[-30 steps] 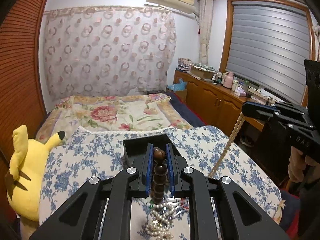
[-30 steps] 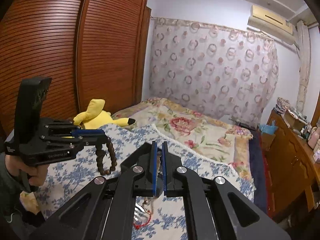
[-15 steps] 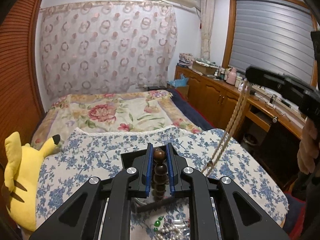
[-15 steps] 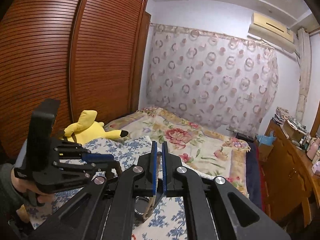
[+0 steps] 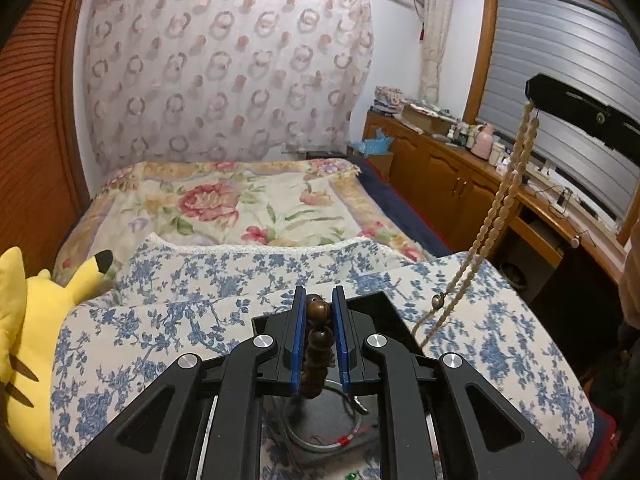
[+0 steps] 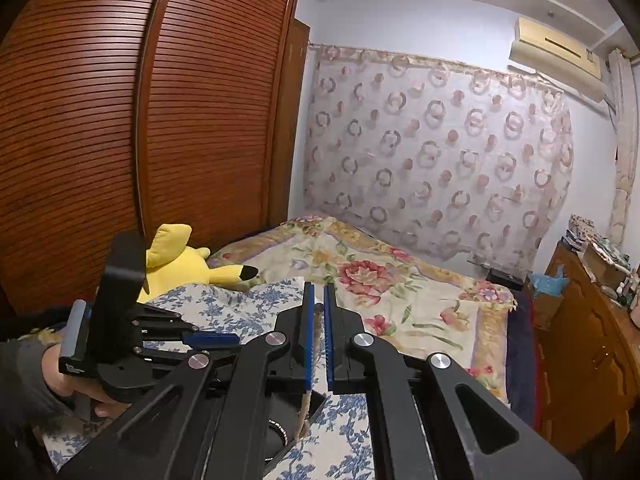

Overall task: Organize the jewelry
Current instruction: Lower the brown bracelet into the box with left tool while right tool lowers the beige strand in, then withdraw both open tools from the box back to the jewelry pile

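Observation:
My left gripper (image 5: pixel 317 303) is shut on a brown wooden bead bracelet (image 5: pixel 316 336), which hangs between its blue pads above a black jewelry tray (image 5: pixel 384 312) on the blue floral cloth. My right gripper (image 6: pixel 319 296) is shut on a long beige bead necklace (image 6: pixel 310 380). In the left wrist view the right gripper (image 5: pixel 532 94) is high at the right, and the necklace (image 5: pixel 496 216) hangs from it down to the tray's right edge. The left gripper (image 6: pixel 212 338) shows low at the left in the right wrist view.
A silver bangle (image 5: pixel 320 436) lies in the tray below the bracelet. A yellow plush toy (image 5: pixel 28 344) sits at the left of the bed. A wooden cabinet (image 5: pixel 440 176) stands at the right, a wardrobe (image 6: pixel 140 120) at the left.
Both grippers have risen. The right gripper has lifted the beige necklace higher, drawing it up off the cloth. The pearl pile has dropped out of the left wrist view.

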A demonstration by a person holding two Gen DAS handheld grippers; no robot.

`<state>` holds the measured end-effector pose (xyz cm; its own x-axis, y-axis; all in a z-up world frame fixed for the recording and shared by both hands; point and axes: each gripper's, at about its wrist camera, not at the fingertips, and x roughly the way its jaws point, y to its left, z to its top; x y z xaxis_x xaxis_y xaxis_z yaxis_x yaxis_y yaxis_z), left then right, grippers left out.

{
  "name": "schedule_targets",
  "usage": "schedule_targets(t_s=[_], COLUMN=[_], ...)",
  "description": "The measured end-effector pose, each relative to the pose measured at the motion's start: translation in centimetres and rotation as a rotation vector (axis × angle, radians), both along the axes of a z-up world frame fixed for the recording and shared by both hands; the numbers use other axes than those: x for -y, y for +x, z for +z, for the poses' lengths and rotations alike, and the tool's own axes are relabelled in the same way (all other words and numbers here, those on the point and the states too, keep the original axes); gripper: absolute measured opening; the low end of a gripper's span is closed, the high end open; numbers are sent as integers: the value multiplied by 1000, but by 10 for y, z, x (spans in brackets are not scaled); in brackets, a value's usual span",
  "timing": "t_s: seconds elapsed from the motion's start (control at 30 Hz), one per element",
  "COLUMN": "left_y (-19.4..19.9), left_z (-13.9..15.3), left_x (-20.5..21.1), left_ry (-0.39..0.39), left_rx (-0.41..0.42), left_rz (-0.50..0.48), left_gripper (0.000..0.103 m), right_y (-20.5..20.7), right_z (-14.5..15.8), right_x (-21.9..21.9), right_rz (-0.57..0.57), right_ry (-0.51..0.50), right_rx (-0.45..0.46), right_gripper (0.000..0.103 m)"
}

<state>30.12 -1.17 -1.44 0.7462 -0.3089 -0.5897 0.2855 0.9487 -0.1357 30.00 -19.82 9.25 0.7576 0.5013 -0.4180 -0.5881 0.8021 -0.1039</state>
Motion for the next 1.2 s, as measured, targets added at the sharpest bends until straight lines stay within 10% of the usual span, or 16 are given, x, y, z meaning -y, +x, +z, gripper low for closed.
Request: schedule_targets(t_s=[0.63, 1.2], left_y=[26, -21], left_z=[-25, -19], left_x=[-5, -31], left_ry=[8, 16], left_rx=[-43, 5], left_rz=[7, 42], left_gripper=[12, 45], right_y=[15, 30], right_z=[18, -47], right_x=[-10, -30], right_rz=[27, 4], right_ry=[27, -49], right_rx=[55, -58], right_gripper=[5, 6])
